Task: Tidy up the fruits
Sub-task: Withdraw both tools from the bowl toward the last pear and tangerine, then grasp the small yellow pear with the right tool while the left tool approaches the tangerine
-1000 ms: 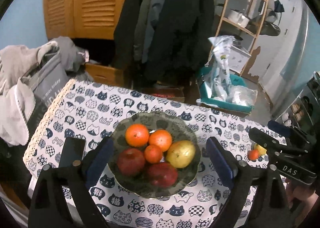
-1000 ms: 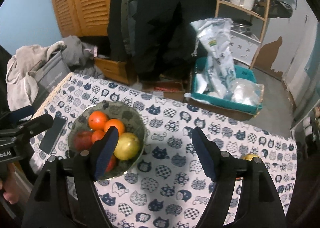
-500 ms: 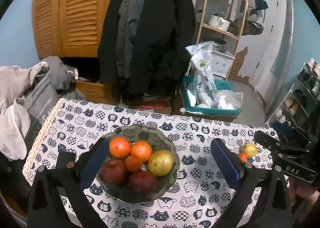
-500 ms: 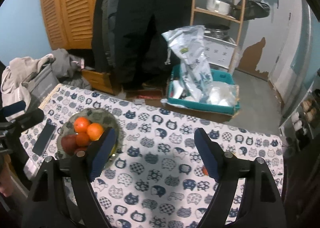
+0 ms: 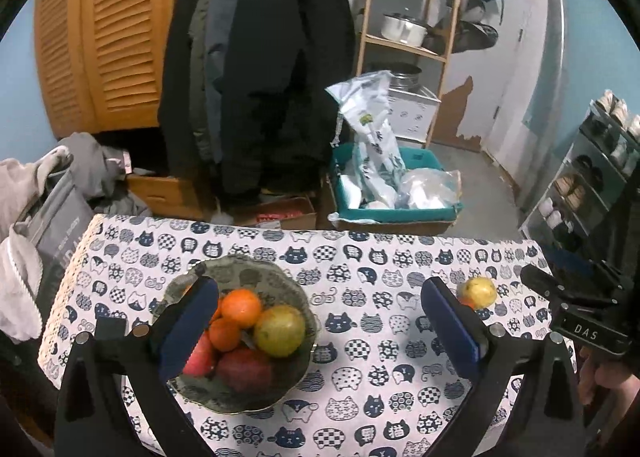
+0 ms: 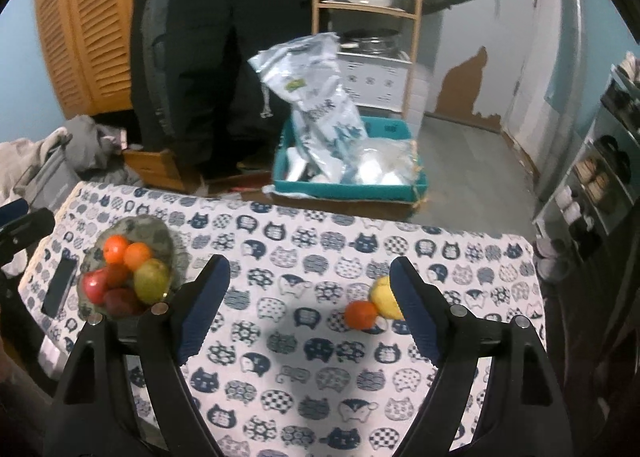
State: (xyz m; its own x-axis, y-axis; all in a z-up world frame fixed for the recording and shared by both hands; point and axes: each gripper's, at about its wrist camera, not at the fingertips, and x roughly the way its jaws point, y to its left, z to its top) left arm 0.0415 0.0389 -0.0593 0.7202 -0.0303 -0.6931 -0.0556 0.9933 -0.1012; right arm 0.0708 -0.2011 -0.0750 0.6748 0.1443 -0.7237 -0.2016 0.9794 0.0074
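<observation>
A dark patterned bowl [image 5: 248, 273] holds oranges [image 5: 241, 307], a yellow-green fruit [image 5: 280, 331] and red apples [image 5: 244, 369]. It sits at the left of the cat-print tablecloth [image 5: 360, 257]. My left gripper [image 5: 320, 329] hangs open above the cloth, its left finger over the bowl. On the right lie a loose yellow fruit [image 6: 384, 297] and a small orange [image 6: 361, 314], touching each other. My right gripper [image 6: 308, 309] is open and empty above the cloth, its right finger just in front of the yellow fruit. The bowl [image 6: 160, 229] lies off to its left.
A dark phone [image 6: 60, 289] lies left of the bowl near the table edge. Beyond the far edge stand a teal crate [image 5: 396, 197] of bags, hanging coats and a wooden shelf. Clothes [image 5: 24, 217] pile up at left, a shoe rack [image 5: 592, 177] at right.
Both grippers have drawn back and shifted right, so the bowl slid left in both views. The loose yellow fruit and orange came in by the right gripper. Both pairs of jaws widened slightly.
</observation>
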